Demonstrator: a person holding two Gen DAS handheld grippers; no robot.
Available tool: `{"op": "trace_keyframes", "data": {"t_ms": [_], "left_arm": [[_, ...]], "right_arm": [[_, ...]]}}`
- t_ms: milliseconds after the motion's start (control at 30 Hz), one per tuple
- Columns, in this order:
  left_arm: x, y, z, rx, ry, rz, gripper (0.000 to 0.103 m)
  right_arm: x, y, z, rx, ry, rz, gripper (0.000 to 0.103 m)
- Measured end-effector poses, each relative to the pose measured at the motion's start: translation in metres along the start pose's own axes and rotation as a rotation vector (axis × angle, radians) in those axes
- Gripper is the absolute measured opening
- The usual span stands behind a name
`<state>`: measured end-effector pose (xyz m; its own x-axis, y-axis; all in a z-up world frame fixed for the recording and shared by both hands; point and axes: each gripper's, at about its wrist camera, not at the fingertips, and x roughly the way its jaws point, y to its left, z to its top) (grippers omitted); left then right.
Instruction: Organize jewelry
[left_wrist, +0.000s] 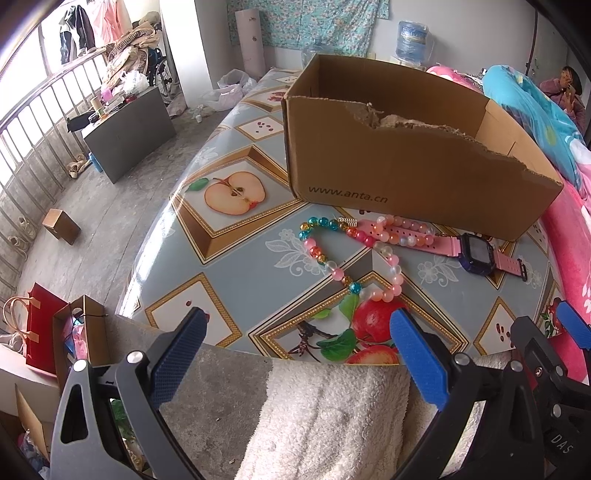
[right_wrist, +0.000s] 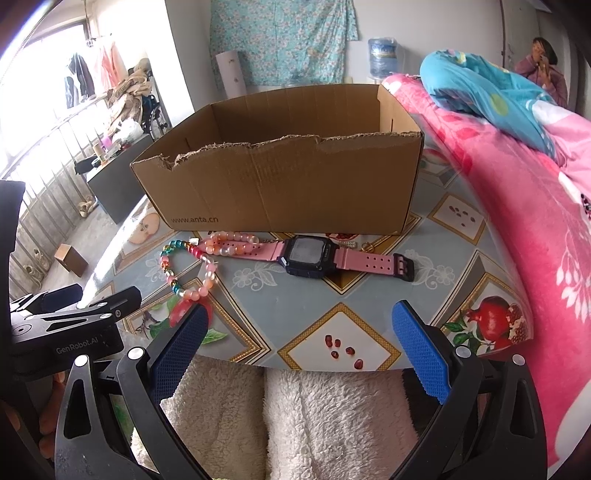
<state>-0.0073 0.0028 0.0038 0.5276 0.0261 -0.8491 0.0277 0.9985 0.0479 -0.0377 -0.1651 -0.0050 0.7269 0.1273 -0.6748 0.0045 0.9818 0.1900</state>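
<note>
A bead necklace (left_wrist: 332, 254) (right_wrist: 192, 258) in pink, teal and orange lies looped on the fruit-print table (left_wrist: 236, 254) (right_wrist: 295, 299). Right of it lies a pink-strapped digital watch (left_wrist: 476, 253) (right_wrist: 310, 254), with a small gold chain (right_wrist: 351, 244) behind it. An open torn cardboard box (left_wrist: 406, 155) (right_wrist: 280, 177) stands just behind them. My left gripper (left_wrist: 299, 332) is open at the table's near edge, short of the necklace. Open too, my right gripper (right_wrist: 299, 328) faces the watch from the near edge. Neither holds anything.
A pink floral quilt (right_wrist: 524, 206) and blue bedding (right_wrist: 487, 92) border the table on the right. A fluffy white garment (right_wrist: 295, 417) lies below both grippers. A person (right_wrist: 543, 62) sits at the far right. On the floor at left stand a grey cabinet (left_wrist: 125, 129) and bags (left_wrist: 48, 332).
</note>
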Motion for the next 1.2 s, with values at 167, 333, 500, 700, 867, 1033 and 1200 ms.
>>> {"op": "trace_keyframes", "data": {"t_ms": [167, 333, 500, 700, 867, 1033, 1200], "left_arm": [[-0.001, 0.000, 0.000, 0.000, 0.000, 0.001, 0.098], [-0.002, -0.001, 0.001, 0.000, -0.002, 0.002, 0.098], [-0.003, -0.001, 0.001, -0.001, -0.004, 0.001, 0.098], [-0.006, 0.000, 0.000, 0.003, -0.011, 0.000, 0.098], [-0.007, 0.001, -0.001, 0.001, -0.016, -0.004, 0.098], [-0.010, 0.010, -0.004, -0.021, -0.047, -0.039, 0.098], [-0.007, 0.022, -0.008, -0.046, -0.058, -0.069, 0.098]], "right_arm": [[0.000, 0.001, 0.000, -0.003, 0.000, 0.001, 0.095], [-0.001, 0.002, 0.000, -0.003, -0.001, 0.000, 0.095], [-0.001, 0.002, 0.000, -0.003, -0.002, -0.001, 0.095], [-0.002, 0.005, 0.001, -0.006, -0.006, 0.001, 0.095], [-0.002, 0.006, 0.002, -0.010, -0.007, 0.000, 0.095], [-0.004, 0.006, 0.002, -0.017, -0.011, -0.009, 0.095], [-0.005, 0.001, 0.001, 0.003, -0.016, -0.006, 0.095]]}}
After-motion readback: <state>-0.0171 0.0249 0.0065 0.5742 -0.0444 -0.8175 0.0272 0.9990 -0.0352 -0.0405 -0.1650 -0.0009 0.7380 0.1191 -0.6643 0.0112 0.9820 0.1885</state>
